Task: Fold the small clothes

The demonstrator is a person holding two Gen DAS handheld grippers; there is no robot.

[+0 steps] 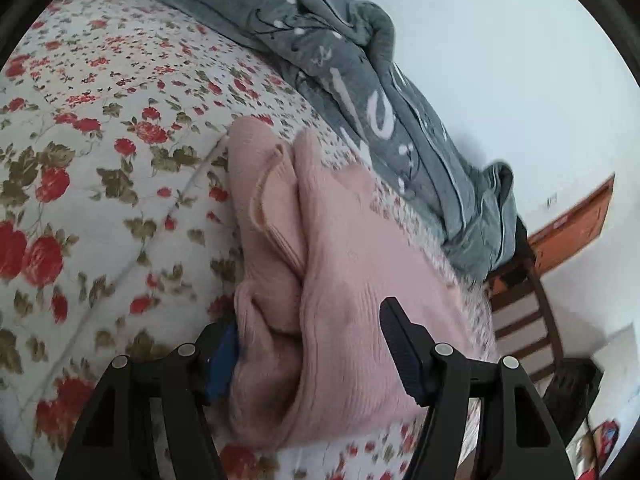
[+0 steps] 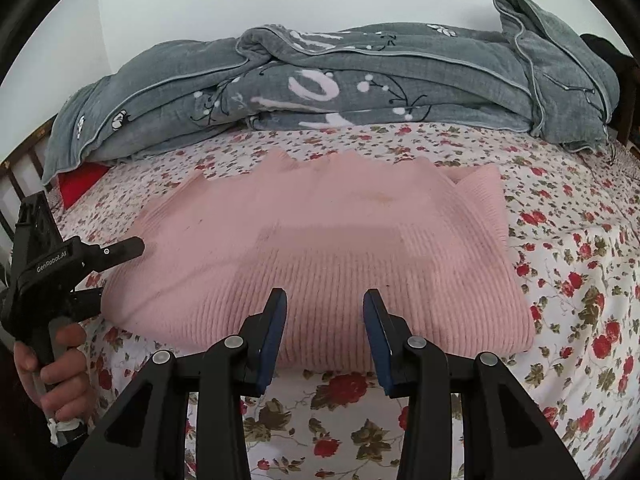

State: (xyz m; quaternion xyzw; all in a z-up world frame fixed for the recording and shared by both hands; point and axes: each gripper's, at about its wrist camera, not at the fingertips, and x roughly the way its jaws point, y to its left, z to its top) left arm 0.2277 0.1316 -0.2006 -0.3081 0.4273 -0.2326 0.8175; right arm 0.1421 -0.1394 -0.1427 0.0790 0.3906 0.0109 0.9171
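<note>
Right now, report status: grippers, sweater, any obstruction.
Left gripper open, jaws straddling the pink sweater's bunched end. Right gripper open, empty, at the near edge. Sweater folded on the floral bedsheet. Grey quilt behind, clear.

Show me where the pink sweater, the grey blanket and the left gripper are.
pink sweater (image 2: 320,248), right wrist view, middle of its ribbed top.
grey blanket (image 2: 320,80), right wrist view, on the white print.
left gripper (image 2: 120,272), right wrist view, between its fingertips.

Left wrist view close along pink sweater, right view frontal, both sharing it
</note>
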